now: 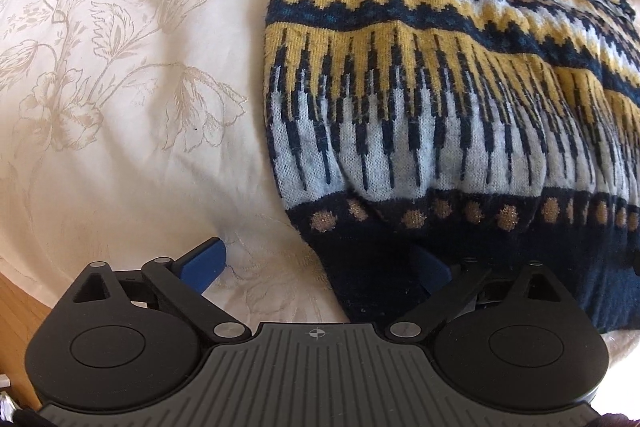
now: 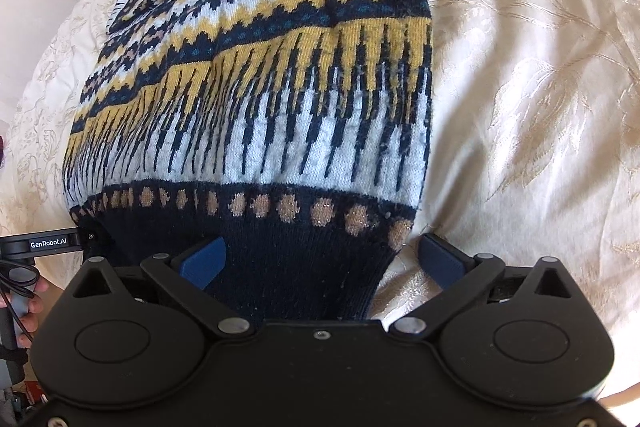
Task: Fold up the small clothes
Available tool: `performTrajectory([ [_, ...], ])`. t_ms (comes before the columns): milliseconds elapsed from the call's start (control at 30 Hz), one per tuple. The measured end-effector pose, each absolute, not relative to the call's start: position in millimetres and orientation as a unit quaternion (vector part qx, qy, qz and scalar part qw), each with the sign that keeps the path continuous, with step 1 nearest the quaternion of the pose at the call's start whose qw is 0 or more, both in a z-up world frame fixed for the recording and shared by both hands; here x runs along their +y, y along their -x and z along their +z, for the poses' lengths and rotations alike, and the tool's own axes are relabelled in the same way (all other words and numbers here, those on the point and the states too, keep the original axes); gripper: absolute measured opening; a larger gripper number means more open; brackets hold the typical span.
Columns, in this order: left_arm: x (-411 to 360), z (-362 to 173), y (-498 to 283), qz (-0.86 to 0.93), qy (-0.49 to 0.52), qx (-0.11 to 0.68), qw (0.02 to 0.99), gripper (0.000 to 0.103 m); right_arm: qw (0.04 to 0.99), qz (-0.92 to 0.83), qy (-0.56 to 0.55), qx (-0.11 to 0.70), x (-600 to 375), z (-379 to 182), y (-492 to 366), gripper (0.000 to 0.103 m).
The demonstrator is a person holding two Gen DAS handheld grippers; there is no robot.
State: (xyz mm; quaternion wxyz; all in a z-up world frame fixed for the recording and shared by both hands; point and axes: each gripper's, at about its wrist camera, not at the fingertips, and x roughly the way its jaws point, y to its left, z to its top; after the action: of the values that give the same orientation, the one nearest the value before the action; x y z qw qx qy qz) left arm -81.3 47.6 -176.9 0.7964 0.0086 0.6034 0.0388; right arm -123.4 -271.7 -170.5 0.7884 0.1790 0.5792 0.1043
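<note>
While the sweater (image 1: 420, 75) lies flat on the cream flowered bedspread (image 1: 120, 67), both grippers sit at its dark bottom edge, one at each corner. The left gripper (image 1: 320, 265) has its blue fingers (image 1: 206, 261) spread wide apart, with the left corner of the hem lying between them. The right gripper (image 2: 322, 261) is spread wide too, and the right corner of the hem lies between its fingers (image 2: 202, 263). Neither one is pinching the wool yet. The sweater looks already made narrow, with a sleeve tucked over near the top, so I think the step now is grabbing the hem. Next, both grippers need to squeeze on the thick dark band and lift it together, then carry it up toward the neck. They should move evenly so the fold stays straight.
</note>
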Motion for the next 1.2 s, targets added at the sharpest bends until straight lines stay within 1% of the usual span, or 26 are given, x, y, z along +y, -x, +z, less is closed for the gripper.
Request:
performTrajectory([
  [33,49.0,-178.0,81.0,0.038,-0.008,0.605,0.795,0.103,0.788,0.104,-0.178,0.579,-271.0,-170.5,123.3,0.103],
  [100,51.4,-179.3,79.4,0.036,-0.006,0.609,0.793,0.103,0.789,0.103,-0.176,0.580,-269.2,-170.8,122.7,0.103],
  [167,52.9,-178.6,79.0,0.029,-0.007,0.609,0.793,0.100,0.789,0.103,-0.172,0.581,-266.5,-170.2,122.3,0.103],
  [233,51.9,-173.3,80.1,0.012,-0.008,0.601,0.799,0.084,0.788,0.104,-0.173,0.582,-266.8,-169.7,122.5,0.103],
  [267,48.1,-169.1,82.8,0.003,-0.009,0.596,0.803,0.079,0.788,0.103,-0.176,0.582,-267.2,-169.1,122.6,0.103],
  [300,46.0,-166.8,85.2,-0.006,-0.009,0.592,0.806,0.069,0.787,0.102,-0.180,0.581,-267.6,-168.4,123.0,0.103],
  [333,44.6,-164.9,87.2,-0.012,-0.011,0.589,0.808,0.063,0.786,0.101,-0.186,0.581,-268.8,-167.6,123.6,0.103],
  [367,43.6,-163.4,89.1,-0.016,-0.012,0.587,0.810,0.060,0.785,0.100,-0.191,0.581,-269.8,-166.7,124.3,0.101],
  [400,43.0,-162.5,90.4,-0.019,-0.010,0.586,0.810,0.057,0.784,0.098,-0.197,0.580,-271.4,-165.5,125.1,0.096],
  [433,43.2,-162.1,90.9,-0.021,-0.008,0.586,0.810,0.057,0.784,0.097,-0.201,0.579,-272.7,-164.3,126.1,0.088],
  [467,43.4,-161.2,91.6,-0.024,-0.005,0.587,0.810,0.056,0.784,0.096,-0.205,0.578,-274.6,-163.2,127.3,0.084],
  [533,45.9,-160.1,91.5,-0.030,0.004,0.586,0.810,0.052,0.783,0.094,-0.213,0.576,-278.3,-161.3,128.4,0.068],
  [567,46.8,-159.3,93.8,-0.035,0.010,0.586,0.809,0.050,0.782,0.094,-0.220,0.576,-280.4,-160.5,128.7,0.064],
  [633,50.7,-157.1,93.5,-0.045,0.021,0.586,0.809,0.037,0.778,0.094,-0.229,0.577,-284.2,-159.3,129.4,0.051],
  [667,51.7,-155.7,93.5,-0.047,0.025,0.584,0.810,0.032,0.777,0.097,-0.233,0.577,-285.6,-158.6,129.7,0.047],
  [700,57.9,-151.3,97.7,-0.050,0.031,0.583,0.810,0.024,0.775,0.100,-0.238,0.577,-286.9,-157.9,130.0,0.035],
  [733,59.0,-151.0,96.2,-0.050,0.037,0.582,0.811,0.019,0.773,0.102,-0.242,0.577,-287.9,-157.0,130.1,0.021],
  [767,61.5,-150.2,94.0,-0.049,0.045,0.581,0.811,0.017,0.773,0.104,-0.243,0.577,-289.3,-155.2,130.8,0.017],
  [833,67.2,-147.9,92.9,-0.048,0.059,0.580,0.811,0.008,0.774,0.107,-0.244,0.574,-289.6,-150.5,130.7,0.014],
  [1000,79.2,-128.3,93.8,-0.046,0.086,0.564,0.820,0.007,0.780,0.122,-0.247,0.562,-289.8,-129.9,128.4,0.013],
  [1200,90.2,-80.7,89.0,-0.048,0.122,0.525,0.841,0.006,0.800,0.140,-0.256,0.524,-295.6,-86.9,116.4,0.013],
])
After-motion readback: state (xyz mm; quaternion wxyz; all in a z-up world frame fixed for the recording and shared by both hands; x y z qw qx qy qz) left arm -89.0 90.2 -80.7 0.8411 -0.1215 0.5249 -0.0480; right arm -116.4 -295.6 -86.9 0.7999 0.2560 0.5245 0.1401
